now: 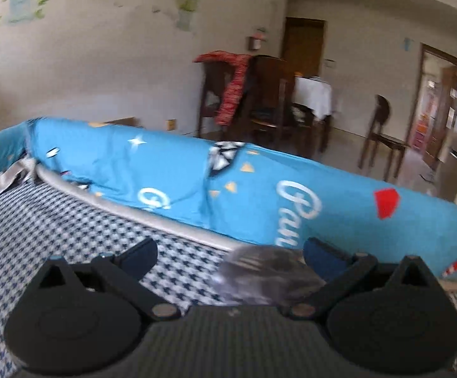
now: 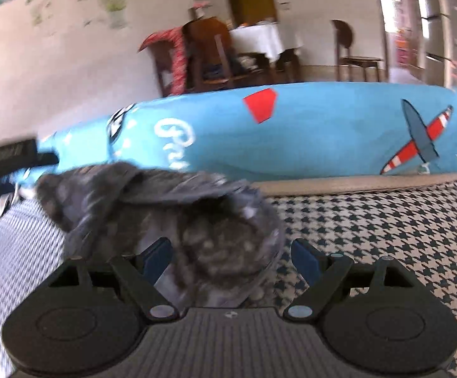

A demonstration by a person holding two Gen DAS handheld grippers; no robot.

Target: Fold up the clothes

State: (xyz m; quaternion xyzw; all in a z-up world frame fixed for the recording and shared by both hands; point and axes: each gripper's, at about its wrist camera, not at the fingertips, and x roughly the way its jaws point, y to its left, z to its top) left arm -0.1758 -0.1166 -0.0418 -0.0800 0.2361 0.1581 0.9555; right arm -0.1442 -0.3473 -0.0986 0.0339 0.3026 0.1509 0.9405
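A dark grey mottled garment [image 2: 165, 208] lies bunched on the houndstooth-patterned surface [image 2: 385, 236]. In the right wrist view its crumpled mass fills the gap between my right gripper's [image 2: 231, 260] fingers, which stand wide apart, open. In the left wrist view a blurred corner of the same grey garment [image 1: 269, 277] sits close to the right finger of my left gripper [image 1: 230, 256], also open. A black part at the left edge of the right wrist view [image 2: 8, 154] looks like the left gripper's body. Both views are motion-blurred.
A long blue printed bolster [image 1: 259, 195] [image 2: 322, 132] runs along the back of the houndstooth surface, edged with silver piping [image 1: 134, 211]. Beyond stand dark wooden chairs [image 1: 259, 94], one draped with red cloth [image 1: 231, 94], a white-clothed table [image 2: 256, 39] and doorways.
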